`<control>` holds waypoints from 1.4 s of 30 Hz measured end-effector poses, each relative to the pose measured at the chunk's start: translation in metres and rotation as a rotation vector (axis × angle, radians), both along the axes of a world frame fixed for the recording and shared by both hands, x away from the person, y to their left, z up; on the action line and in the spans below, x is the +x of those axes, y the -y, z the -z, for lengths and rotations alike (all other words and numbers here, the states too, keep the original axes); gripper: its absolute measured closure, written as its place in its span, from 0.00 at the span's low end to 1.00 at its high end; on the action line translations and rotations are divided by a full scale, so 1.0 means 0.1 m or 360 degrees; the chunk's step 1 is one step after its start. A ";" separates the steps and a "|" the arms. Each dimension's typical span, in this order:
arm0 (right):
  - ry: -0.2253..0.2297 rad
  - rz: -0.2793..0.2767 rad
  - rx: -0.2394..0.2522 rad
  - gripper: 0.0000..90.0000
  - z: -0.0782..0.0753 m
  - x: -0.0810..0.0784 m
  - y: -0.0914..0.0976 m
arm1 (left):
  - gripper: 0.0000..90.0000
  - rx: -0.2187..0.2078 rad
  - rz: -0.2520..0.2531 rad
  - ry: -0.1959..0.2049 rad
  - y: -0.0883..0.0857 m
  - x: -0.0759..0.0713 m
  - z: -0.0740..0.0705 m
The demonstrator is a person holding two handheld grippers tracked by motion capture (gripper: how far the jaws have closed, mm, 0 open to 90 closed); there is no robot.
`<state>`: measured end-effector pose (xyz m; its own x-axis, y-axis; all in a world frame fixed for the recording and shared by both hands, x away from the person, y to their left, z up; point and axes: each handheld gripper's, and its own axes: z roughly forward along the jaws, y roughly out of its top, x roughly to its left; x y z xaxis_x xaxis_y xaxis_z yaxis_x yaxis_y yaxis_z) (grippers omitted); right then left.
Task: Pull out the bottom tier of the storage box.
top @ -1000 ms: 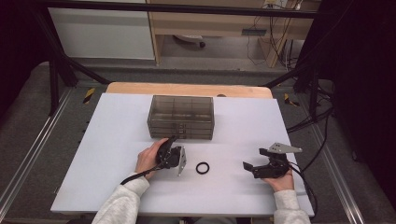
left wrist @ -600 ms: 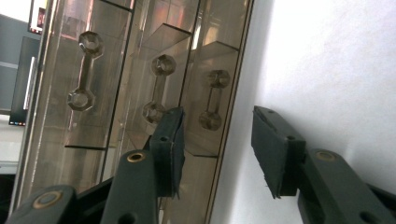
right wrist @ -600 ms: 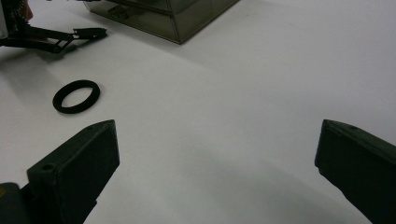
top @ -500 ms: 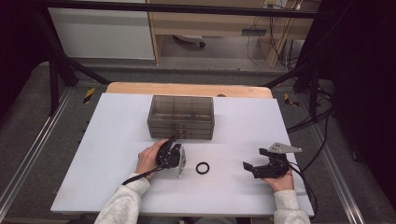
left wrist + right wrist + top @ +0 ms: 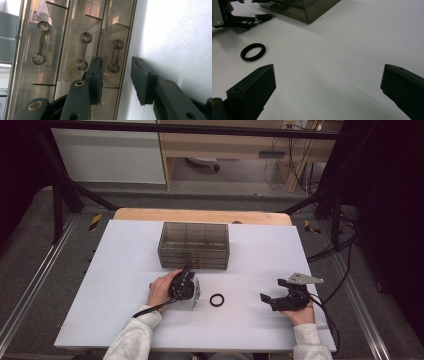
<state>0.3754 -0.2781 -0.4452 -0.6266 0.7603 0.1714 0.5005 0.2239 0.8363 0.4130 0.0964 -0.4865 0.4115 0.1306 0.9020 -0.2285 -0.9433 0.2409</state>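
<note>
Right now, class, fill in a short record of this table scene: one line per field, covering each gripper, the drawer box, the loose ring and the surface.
Left gripper: jaws have just been closing, pointed at the drawer handles, nothing pressed between the pads.
Right gripper: jaws wide apart, nothing between them, low over the table.
Drawer box: smoky clear plastic, three drawer fronts with handles, all pushed in.
Ring: black, lying flat between the two grippers, touched by neither.
Table: white top.
</note>
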 end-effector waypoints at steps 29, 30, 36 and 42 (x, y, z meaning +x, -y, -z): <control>0.0000 0.0001 0.0007 0.00 0.00 0.00 0.00 | 0.84 0.0049 0.0010 0.0141 0.03 0.03 0.10; 0.0000 0.0000 0.0007 0.00 0.00 0.00 0.00 | 0.85 0.0041 0.0011 0.0142 0.03 0.03 0.10; -0.0001 0.0000 0.0007 0.00 0.00 0.00 0.00 | 0.86 0.0054 0.0015 0.0165 0.01 0.03 0.11; -0.0001 -0.0001 0.0006 0.00 0.00 0.00 0.00 | 0.87 0.0073 0.0024 0.0205 0.00 0.02 0.14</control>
<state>0.3755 -0.2781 -0.4452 -0.6269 0.7592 0.1747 0.5011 0.2212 0.8367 0.4150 0.0962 -0.5006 0.2937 0.0827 0.9523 -0.2688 -0.9489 0.1653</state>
